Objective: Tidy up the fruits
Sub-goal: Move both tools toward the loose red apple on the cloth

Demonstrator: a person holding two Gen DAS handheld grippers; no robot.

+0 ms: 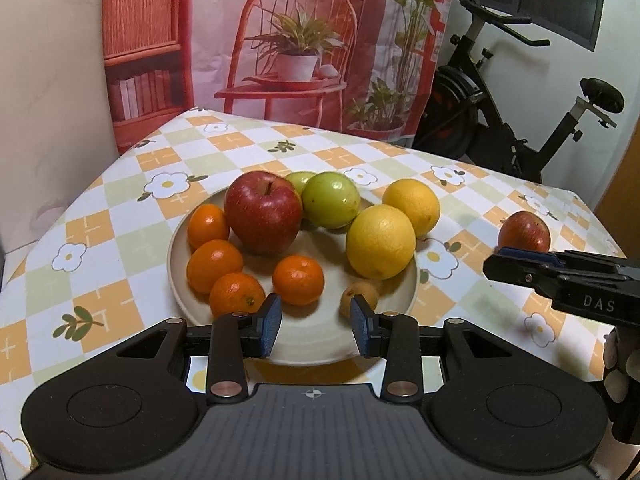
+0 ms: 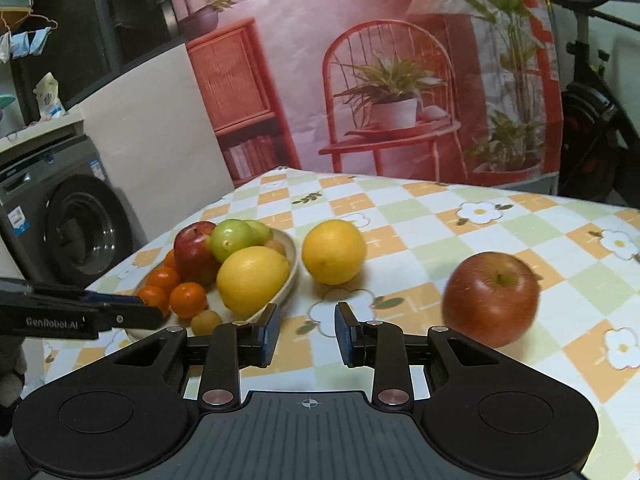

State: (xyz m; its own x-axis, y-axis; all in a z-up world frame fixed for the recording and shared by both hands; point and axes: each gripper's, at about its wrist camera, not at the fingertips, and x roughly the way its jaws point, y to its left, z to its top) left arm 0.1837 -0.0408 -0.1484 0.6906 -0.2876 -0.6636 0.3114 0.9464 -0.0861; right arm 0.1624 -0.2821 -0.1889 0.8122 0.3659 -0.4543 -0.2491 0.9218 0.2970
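A cream plate (image 1: pixel 413 284) holds a red apple (image 1: pixel 262 214), two green apples (image 1: pixel 330 200), a big yellow citrus (image 1: pixel 380 242), several tangerines (image 1: pixel 298 280) and a small yellow fruit (image 1: pixel 360 294). My left gripper (image 1: pixel 316 322) hovers over the plate's near rim, open and empty; its right finger is just in front of the small fruit. A second yellow citrus (image 2: pixel 334 252) sits on the cloth beside the plate (image 2: pixel 290 276). A loose red apple (image 2: pixel 492 300) lies right of my right gripper (image 2: pixel 308 332), whose fingers stand a little apart with nothing between them.
The table wears a checked flower tablecloth (image 1: pixel 168 184); its far edge meets a printed backdrop (image 1: pixel 280 40). An exercise bike (image 1: pixel 520 120) stands behind right, a washing machine (image 2: pixel 80 232) off the left edge. Each gripper shows side-on in the other view.
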